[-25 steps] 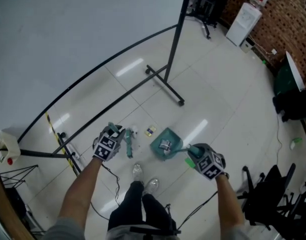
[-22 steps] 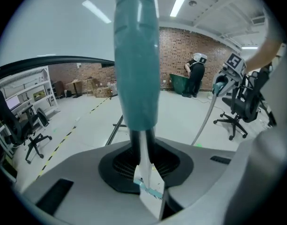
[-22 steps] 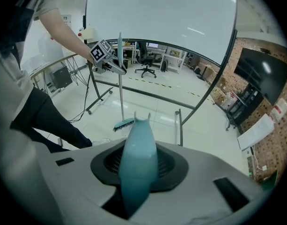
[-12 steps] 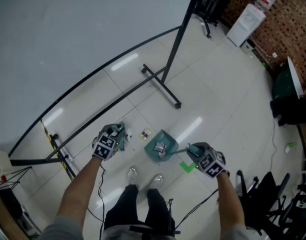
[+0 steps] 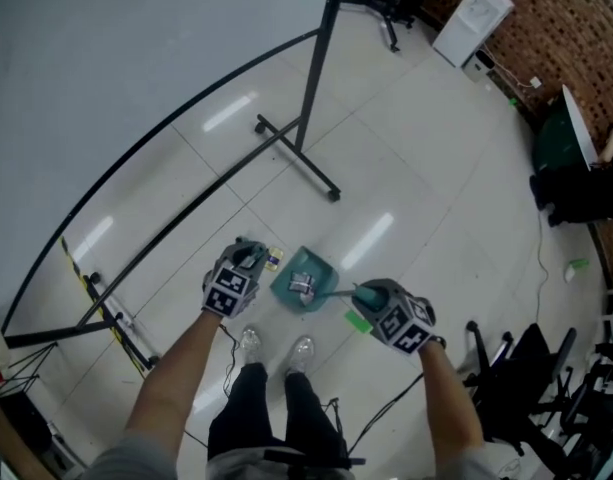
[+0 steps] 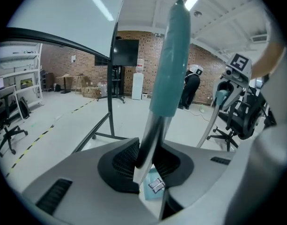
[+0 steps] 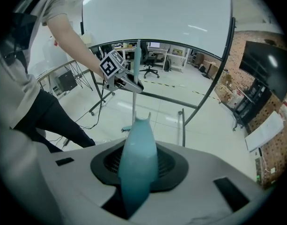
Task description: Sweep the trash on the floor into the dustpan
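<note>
The left gripper (image 5: pixel 241 268) is clamped on the metal shaft of a broom handle (image 6: pixel 172 64). The handle's long axis runs up out of the jaws and tilts slightly, with its teal grip end highest. The brush end lies below the gripper and cannot be made out.

Just beyond that gripper's tip, a small yellowish scrap (image 5: pixel 274 259) lies on the floor (image 5: pixel 406 188), near the pan but outside it. This looks like the piece left to sweep.

Between the two grippers sits the teal dustpan (image 5: pixel 313 265). One crumpled wrapper (image 5: pixel 302 287) is already inside it, so the job seems partly done.

The right gripper (image 5: pixel 374 300) grasps the dustpan handle (image 7: pixel 136 168). The pan's long axis runs from those jaws outward, and its mouth appears to face the left gripper and the scrap.
</note>
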Motion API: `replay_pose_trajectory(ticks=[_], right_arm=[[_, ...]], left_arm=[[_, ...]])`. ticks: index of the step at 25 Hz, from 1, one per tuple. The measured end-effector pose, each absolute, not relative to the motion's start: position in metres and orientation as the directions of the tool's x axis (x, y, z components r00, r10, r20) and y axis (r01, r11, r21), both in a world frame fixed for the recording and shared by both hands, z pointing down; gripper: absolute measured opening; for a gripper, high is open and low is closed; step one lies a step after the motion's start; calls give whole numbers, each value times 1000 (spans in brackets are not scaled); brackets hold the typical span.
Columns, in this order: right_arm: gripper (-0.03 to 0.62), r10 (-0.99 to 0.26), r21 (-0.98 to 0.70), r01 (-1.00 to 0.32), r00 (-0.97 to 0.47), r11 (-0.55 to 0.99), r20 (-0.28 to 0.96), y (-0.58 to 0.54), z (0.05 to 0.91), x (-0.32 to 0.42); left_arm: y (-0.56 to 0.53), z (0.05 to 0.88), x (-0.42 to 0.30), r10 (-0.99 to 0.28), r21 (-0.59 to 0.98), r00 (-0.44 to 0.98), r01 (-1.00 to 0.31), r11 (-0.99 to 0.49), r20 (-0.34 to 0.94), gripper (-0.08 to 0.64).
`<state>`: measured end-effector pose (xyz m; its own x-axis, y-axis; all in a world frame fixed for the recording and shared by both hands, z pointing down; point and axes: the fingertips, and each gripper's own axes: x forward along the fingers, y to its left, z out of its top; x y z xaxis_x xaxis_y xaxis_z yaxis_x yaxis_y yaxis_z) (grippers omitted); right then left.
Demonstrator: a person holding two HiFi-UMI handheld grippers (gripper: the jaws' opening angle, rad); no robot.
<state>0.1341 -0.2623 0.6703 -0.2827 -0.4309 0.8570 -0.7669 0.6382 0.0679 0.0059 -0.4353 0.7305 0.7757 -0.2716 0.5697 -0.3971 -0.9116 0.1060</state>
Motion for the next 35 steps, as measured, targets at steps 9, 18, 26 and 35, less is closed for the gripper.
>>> replay_pose_trajectory(ticks=[9,18,26,35], right_arm=[[101,-442,43,-779,-309,626,842,-249,672,143],[101,-443,35,-783,-314,621,840,-243,677,146],[101,-454,35,-785,-320,619,832,-241,679,149],[101,-530,84,-832,-269,549,804,-228,678,154]], left_arm=[[-394,717,83,-167,179,858,-285,-942,486,67],[-357,696,126,-39,285,926,-155,-946,376,67],[-350,693,124,-17,289,921,-140,-947,390,66],[-387,661,83,-127,173,894,-219,-960,430,55]])
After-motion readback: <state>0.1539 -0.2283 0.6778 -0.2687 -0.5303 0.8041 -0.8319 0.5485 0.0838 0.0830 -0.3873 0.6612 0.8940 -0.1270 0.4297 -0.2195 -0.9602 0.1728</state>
